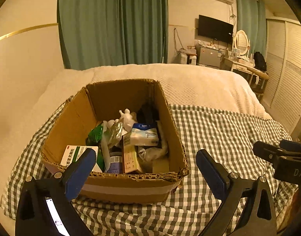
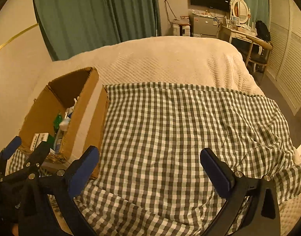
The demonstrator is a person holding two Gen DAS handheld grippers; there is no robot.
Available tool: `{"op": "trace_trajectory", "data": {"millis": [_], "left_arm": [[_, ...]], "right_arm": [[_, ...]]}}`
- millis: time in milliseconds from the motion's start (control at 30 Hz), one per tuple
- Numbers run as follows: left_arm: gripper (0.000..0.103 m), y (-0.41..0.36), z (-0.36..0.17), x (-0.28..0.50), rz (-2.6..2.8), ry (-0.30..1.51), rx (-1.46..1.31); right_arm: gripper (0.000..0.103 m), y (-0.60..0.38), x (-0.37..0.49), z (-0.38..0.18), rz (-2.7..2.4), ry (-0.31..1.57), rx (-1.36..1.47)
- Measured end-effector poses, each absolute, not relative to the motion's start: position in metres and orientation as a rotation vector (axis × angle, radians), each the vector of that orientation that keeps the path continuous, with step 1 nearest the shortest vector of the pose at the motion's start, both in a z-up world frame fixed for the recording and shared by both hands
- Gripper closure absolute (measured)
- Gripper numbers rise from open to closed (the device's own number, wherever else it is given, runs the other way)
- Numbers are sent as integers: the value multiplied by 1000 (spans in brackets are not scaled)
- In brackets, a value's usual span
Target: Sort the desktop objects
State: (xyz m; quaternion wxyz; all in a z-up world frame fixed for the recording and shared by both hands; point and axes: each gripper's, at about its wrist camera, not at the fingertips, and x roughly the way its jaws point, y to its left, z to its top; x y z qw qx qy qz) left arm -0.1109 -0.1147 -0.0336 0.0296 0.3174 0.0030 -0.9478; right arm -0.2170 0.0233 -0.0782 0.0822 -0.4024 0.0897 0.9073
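A brown cardboard box [image 1: 130,188] stands on the green-and-white checked cloth [image 1: 219,137] on a bed. It holds several items: a white-and-green medicine box [image 1: 79,151], a tissue pack [image 1: 144,135], a white figure [image 1: 126,118], a green packet [image 1: 95,133]. My left gripper [image 1: 146,169] is open and empty, just in front of the box's near wall. My right gripper [image 2: 150,167] is open and empty over bare checked cloth [image 2: 179,127], to the right of the box [image 2: 85,118]. The left gripper [image 2: 22,157] shows at the right wrist view's lower left; the right gripper's tip [image 1: 284,157] shows at the left wrist view's right edge.
A cream quilted bedspread [image 1: 189,84] lies beyond the cloth. A cream wall [image 1: 22,78] runs along the left. Green curtains [image 1: 111,19], a TV [image 1: 215,28], a dressing table [image 1: 242,59] and louvred wardrobe doors [image 1: 288,78] stand far back.
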Motion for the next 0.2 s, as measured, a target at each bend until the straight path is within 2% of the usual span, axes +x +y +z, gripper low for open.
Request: {"op": "trace_trajectory", "data": {"millis": [133,200], "left_arm": [[0,-119,-28,-103,-2873,20,844],[0,-115,-25,-104,-2882,-9,867]], "right_arm": [[0,27,-216,-82,2697,266,-1207],[0,29,-216,-83,2691,265,-1215]]}}
